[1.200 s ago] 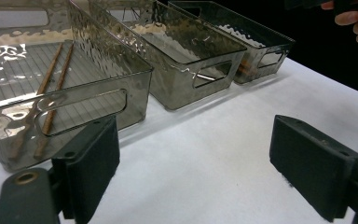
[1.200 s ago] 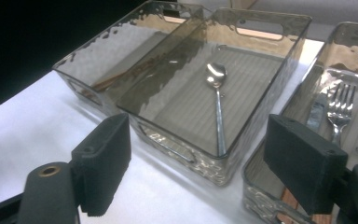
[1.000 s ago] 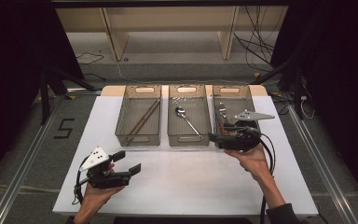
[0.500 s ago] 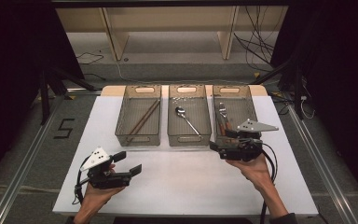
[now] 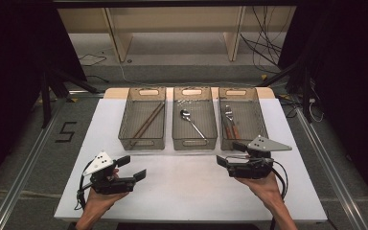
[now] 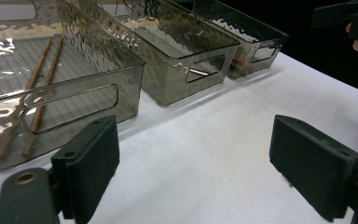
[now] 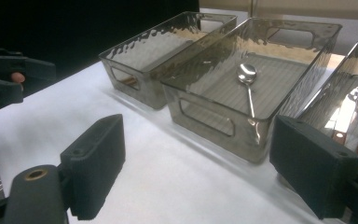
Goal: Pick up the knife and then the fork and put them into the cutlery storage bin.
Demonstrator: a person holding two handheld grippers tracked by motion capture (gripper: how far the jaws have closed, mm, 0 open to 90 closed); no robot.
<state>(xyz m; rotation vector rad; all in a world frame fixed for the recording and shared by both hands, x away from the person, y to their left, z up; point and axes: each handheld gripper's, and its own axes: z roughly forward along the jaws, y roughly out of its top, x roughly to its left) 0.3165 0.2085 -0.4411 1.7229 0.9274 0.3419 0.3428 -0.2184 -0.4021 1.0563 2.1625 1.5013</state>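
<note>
Both hand-held grippers are empty right now, jaws spread wide. The right hand-held gripper [image 5: 226, 161] hovers just in front of the right bin [image 5: 261, 125], where the forks [image 5: 228, 113] and wooden-handled cutlery lie; the left hand-held gripper [image 5: 133, 168] hangs over bare desk [image 5: 182, 191], well in front of the right bin and off to the left. The chopsticks [image 5: 146, 123] and the spoon [image 5: 191, 122] sit in the two bins left of it.

My guess: if a fork is next, come in over the near wall of the right bin from above and pinch one handle only.

Since a second ago the right one has pulled back toward the person, away from that bin; the left hasn't budged.
</note>
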